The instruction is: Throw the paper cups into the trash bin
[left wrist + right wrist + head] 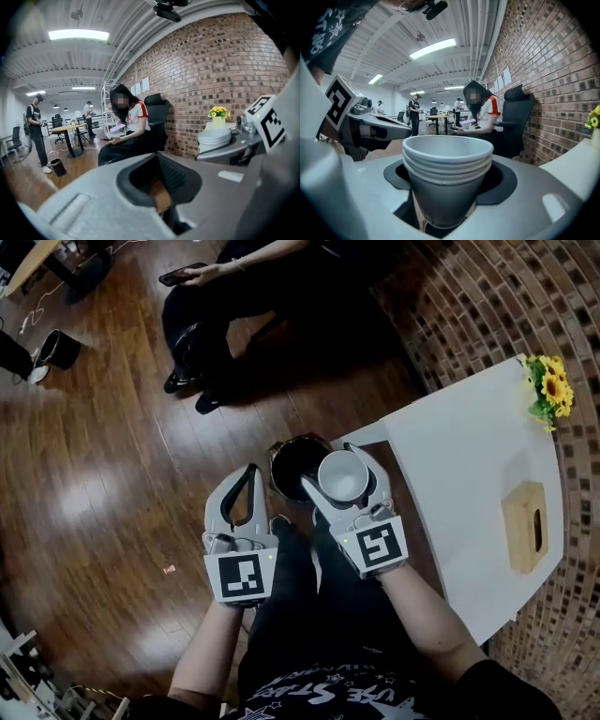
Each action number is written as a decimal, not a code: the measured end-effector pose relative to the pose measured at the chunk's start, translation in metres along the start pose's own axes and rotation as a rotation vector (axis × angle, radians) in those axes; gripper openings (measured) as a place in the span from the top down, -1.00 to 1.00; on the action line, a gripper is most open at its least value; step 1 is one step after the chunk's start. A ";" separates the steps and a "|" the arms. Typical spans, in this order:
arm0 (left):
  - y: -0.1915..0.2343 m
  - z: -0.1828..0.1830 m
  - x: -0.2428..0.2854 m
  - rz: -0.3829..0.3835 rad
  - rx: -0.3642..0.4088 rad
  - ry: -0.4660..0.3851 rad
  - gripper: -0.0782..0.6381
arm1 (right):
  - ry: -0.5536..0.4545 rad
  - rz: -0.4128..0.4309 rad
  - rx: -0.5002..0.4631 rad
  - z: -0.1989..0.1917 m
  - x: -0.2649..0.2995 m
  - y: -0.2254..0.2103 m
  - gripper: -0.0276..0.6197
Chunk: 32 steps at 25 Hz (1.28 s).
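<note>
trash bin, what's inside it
Only a dark interior shows in the trash bin; nothing can be made out. The stacked paper cups held in the right tool cover its right side.

In the head view the trash bin (274,465) shows only its left part, the rest covered by the stack of paper cups (330,477) and the right gripper (326,465) that clasps it, and the seated person (223,298) beyond is cut off by the top edge. In the right gripper view the stack's foot sinks out of sight between the jaws. A reddish scrap (169,569) on the floor (103,474) and the standing figures (414,115) far down the room are too small to tell.
</note>
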State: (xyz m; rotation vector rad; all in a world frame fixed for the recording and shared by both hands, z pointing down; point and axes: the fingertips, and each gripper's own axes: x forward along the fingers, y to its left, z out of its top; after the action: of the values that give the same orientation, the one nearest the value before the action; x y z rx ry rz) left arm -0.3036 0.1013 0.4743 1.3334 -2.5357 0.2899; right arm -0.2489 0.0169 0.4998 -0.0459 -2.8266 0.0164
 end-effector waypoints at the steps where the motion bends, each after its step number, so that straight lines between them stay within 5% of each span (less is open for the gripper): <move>1: -0.004 -0.006 0.004 -0.002 -0.005 0.007 0.77 | 0.009 0.003 0.007 -0.008 0.002 -0.002 -0.17; 6: -0.011 -0.053 0.022 0.036 -0.073 0.055 0.77 | 0.051 0.041 -0.021 -0.057 0.023 -0.004 -0.17; 25: -0.046 -0.208 0.080 0.045 -0.073 0.211 0.77 | 0.223 0.144 0.073 -0.252 0.085 -0.010 -0.18; 32: -0.053 -0.270 0.095 0.011 -0.076 0.282 0.77 | 0.326 0.117 0.113 -0.318 0.095 -0.010 -0.18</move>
State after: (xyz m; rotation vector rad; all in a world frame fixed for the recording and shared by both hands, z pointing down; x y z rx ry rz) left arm -0.2745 0.0772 0.7632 1.1604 -2.2966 0.3536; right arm -0.2409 0.0120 0.8320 -0.1718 -2.4895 0.1778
